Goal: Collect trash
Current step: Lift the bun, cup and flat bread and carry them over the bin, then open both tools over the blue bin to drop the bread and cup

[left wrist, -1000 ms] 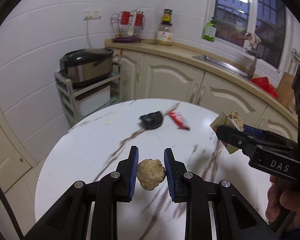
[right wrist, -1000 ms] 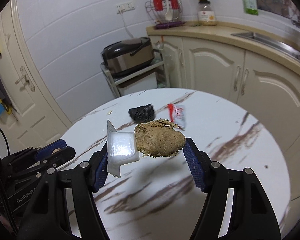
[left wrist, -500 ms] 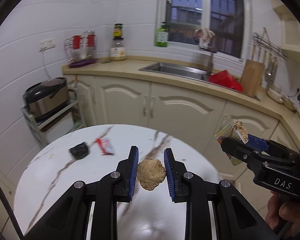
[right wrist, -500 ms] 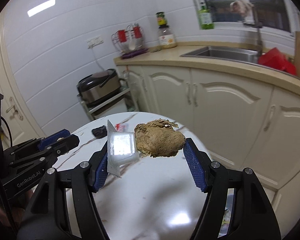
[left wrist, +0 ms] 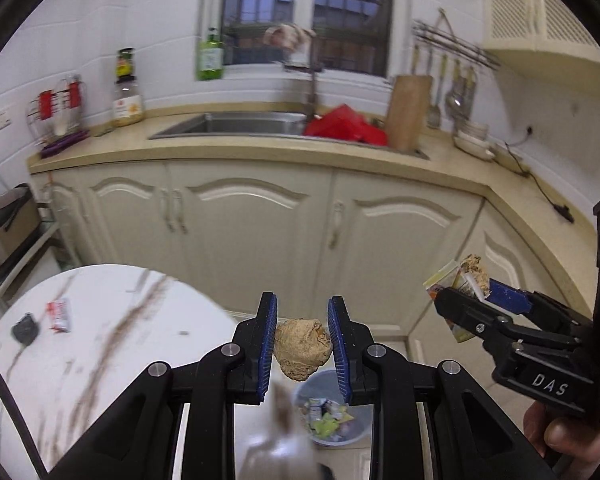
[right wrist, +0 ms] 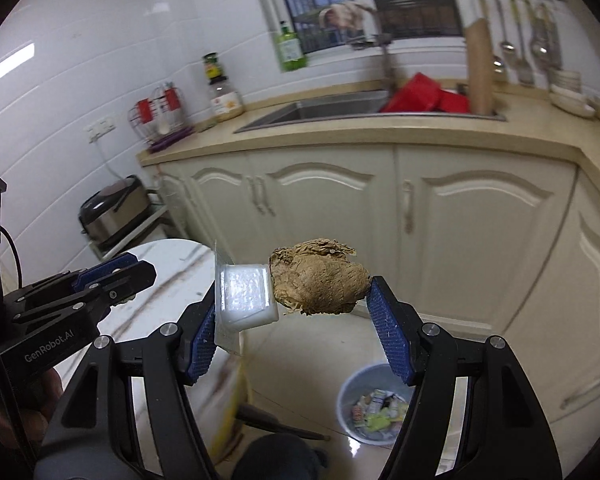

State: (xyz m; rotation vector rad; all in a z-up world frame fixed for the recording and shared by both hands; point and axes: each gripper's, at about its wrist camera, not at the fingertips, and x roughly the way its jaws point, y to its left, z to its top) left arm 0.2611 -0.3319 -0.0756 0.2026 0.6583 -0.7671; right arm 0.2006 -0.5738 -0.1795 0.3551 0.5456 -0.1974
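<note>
Because two separate pieces were clamped side by side in the right gripper (right wrist: 292, 312), a white plastic cup (right wrist: 246, 296) against the left pad and a larger brown crumpled wad (right wrist: 320, 286) against the right pad, the greatest risk was judged to lie there: the pair was held only by being pressed against each other, so either piece could be shed onto the floor if a jolt or a slight easing of the jaws occurred. The trash bin (right wrist: 374, 404), already part filled with wrappers, was seen below on the floor and somewhat to the right of that gripper, so a release made here was judged likely to miss its rim. A lesser risk was attached to the left gripper (left wrist: 302, 346), which was closed on a small brown lump (left wrist: 303, 354) that protruded below the pads; the bin (left wrist: 332, 412) was seen just beneath it, partly hidden. Smallest of all, a black object (left wrist: 25, 330) and a red-and-white wrapper (left wrist: 60, 314) were left on the table (left wrist: 112, 344) and could be overlooked.
</note>
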